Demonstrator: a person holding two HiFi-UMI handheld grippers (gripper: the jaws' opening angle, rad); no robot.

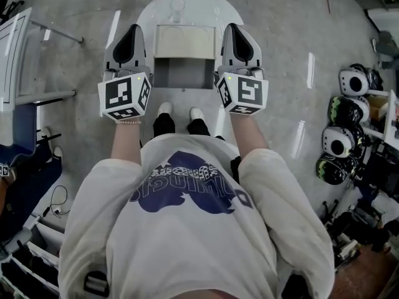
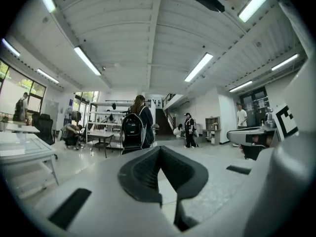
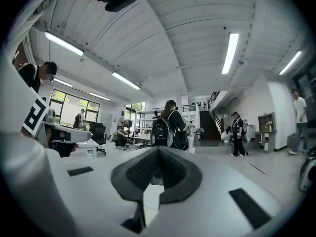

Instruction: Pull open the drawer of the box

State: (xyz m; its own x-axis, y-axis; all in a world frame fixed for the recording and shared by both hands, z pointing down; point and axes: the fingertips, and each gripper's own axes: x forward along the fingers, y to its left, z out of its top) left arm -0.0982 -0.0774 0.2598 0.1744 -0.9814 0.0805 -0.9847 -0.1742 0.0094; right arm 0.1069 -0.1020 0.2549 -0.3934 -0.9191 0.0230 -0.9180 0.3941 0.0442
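Observation:
In the head view a beige box stands on a small white round table. Its grey drawer sticks out toward me, and I see nothing inside it. My left gripper is held to the left of the box and my right gripper to the right; neither touches it. Both gripper views look out level across a large hall and do not show the box. The left gripper has its jaws shut with nothing between them. The right gripper is shut and empty too.
A clear glass item sits at the table's far end. Several helmets lie on the floor at the right. A blue chair and a white table stand at the left. A person with a backpack stands far off.

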